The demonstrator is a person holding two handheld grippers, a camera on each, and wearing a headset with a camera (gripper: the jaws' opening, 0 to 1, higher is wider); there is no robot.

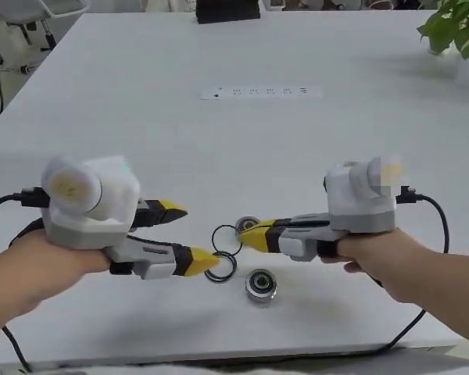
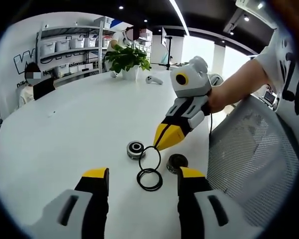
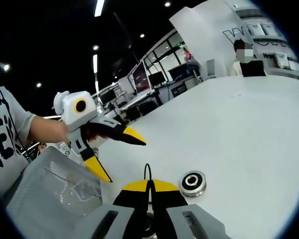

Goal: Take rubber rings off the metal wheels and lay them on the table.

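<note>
Rubber ring (image 3: 147, 172) pinched by right gripper (image 3: 149, 185) — wall lettering (image 2: 25, 59) cut off.

Right gripper (image 3: 148, 185) pinching rubber ring (image 3: 147, 165), metal wheel (image 3: 193, 182) beside

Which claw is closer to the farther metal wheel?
Right. The right gripper, pinching a rubber ring, has its tips beside that wheel; the open left gripper sits apart, across the ring.
</note>
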